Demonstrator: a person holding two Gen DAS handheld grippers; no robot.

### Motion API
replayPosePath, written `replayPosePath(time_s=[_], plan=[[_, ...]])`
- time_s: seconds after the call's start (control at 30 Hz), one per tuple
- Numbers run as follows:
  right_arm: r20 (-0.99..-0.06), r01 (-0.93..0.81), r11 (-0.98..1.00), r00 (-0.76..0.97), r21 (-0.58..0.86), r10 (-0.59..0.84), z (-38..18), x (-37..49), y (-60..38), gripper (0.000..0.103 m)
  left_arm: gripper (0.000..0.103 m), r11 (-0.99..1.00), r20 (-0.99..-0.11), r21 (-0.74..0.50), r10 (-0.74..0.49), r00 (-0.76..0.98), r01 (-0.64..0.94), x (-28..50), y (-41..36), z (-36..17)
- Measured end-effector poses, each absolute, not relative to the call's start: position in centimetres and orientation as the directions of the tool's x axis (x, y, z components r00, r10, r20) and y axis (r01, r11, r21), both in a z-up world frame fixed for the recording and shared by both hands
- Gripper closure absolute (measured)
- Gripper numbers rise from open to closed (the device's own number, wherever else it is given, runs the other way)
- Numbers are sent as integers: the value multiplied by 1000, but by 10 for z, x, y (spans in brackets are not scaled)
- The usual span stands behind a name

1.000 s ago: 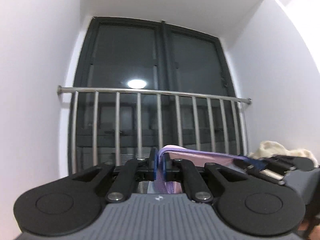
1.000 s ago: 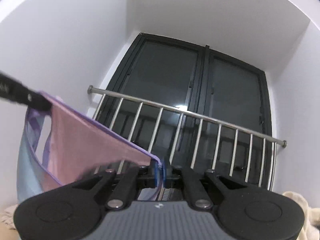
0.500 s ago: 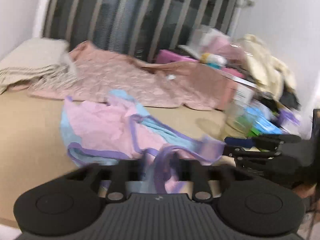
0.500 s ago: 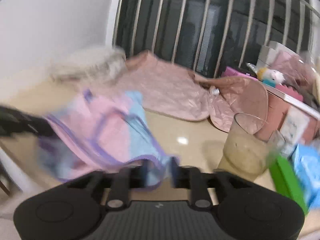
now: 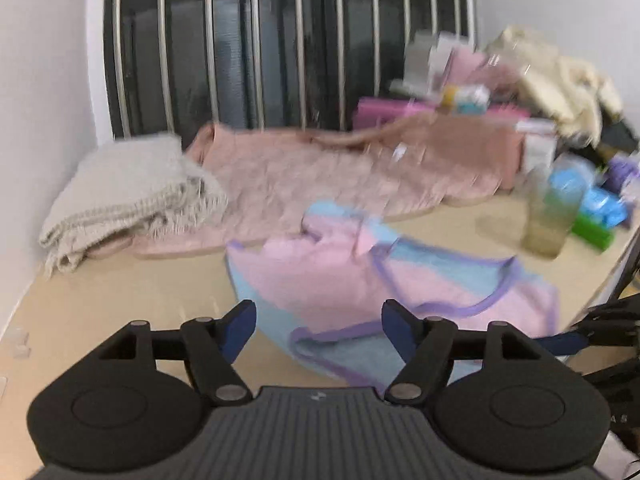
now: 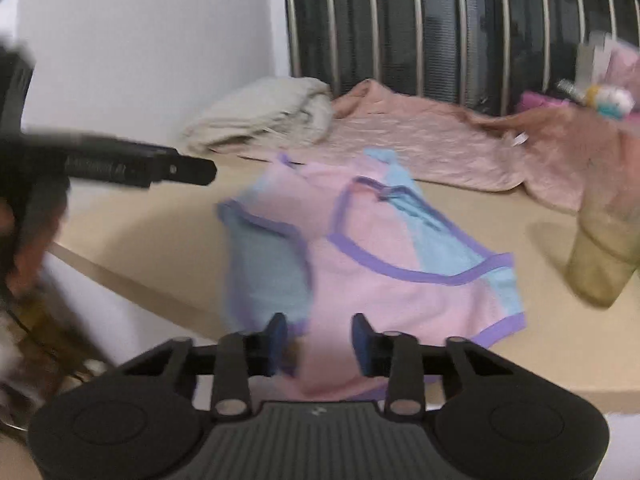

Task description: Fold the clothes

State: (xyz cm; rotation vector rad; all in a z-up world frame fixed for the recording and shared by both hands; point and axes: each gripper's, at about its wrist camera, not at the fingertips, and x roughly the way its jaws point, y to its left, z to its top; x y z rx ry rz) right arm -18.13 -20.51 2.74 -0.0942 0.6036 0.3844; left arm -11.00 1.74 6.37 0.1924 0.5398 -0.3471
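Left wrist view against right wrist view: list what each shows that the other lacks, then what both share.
Only the left wrist view shows the cream clothes pile, blue packets and green box. Only the right wrist view shows the table's front edge and a hand. Both show the pink-and-blue garment, grey blanket, pink quilted cloth, glass and window bars.

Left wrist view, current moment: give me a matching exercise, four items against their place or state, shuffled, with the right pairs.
Things:
1. pink and blue garment
2. beige knit throw
3. glass
4. left gripper

States or places:
A. folded in the back left corner by the wall
B. jaws open, holding nothing
C. stands upright to the right of the garment
D. lies rumpled on the tan table

Pairs: 1-D, 2-A, 3-C, 4-B
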Motion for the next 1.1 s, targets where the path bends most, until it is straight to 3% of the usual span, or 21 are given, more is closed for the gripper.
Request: replayPosePath(time_s=[0.07, 0.13, 0.23, 0.33, 0.43, 0.47, 0.53, 0.63, 0.67, 0.7, 0.77, 0.9, 0.93, 0.97, 1.03, 1.1], plan=[[-579, -361, 932, 764, -18, 285, 21, -173, -202, 83, 32, 929, -553, 111, -236, 799, 352, -94, 12, 52], [-586, -343, 937, 773, -60, 245, 15, -165, -199, 100, 36, 944, -562, 93, -212, 800, 316, -79, 11, 51], [-591, -287, 950, 790, -121, 163, 11, -151, -204, 101, 36, 969, -558, 43, -180, 810, 245, -58, 19, 55], [-601, -120, 984, 799, -129, 19, 24, -121, -243, 100, 36, 987, -563, 9, -125, 817, 158, -31, 27, 63], [-552, -146, 987, 830, -70, 84, 52, -114, -251, 89, 36, 994, -594, -15, -97, 798, 110, 2, 29, 57], [-527, -181, 982, 841, -60, 123, 61, -112, -247, 76, 36, 995, -604, -30, -91, 792, 91, 13, 30, 55], [-484, -247, 967, 854, -60, 189, 77, -97, -235, 59, 40, 996, -617, -57, -84, 782, 62, 31, 32, 49], [-508, -319, 947, 823, -42, 255, 82, -34, -205, 59, 71, 996, -656, -52, -92, 749, 76, 51, 26, 39], [-528, -339, 941, 804, -27, 275, 81, -9, -195, 59, 91, 995, -667, -50, -96, 739, 83, 54, 24, 37], [-547, -357, 934, 784, -11, 294, 80, 17, -185, 59, 99, 995, -670, -54, -97, 736, 82, 54, 24, 36], [-593, -384, 923, 736, 31, 326, 73, 67, -166, 59, 100, 995, -656, -75, -95, 749, 60, 48, 31, 36], [-710, -329, 944, 662, 16, 243, 43, 141, -139, 67, 101, 991, -608, -132, -73, 791, -10, 30, 52, 40], [-709, -333, 943, 661, 16, 246, 44, 133, -143, 88, 102, 988, -579, -150, -58, 813, -36, 19, 60, 45], [-709, -338, 941, 660, 16, 250, 44, 125, -147, 100, 102, 985, -547, -163, -41, 836, -58, 7, 67, 51], [-707, -348, 937, 659, 17, 258, 45, 109, -155, 101, 102, 978, -467, -188, -3, 884, -95, -27, 79, 69], [-705, -358, 934, 658, 18, 266, 47, 93, -163, 102, 102, 976, -459, -192, -1, 888, -99, -51, 79, 70]])
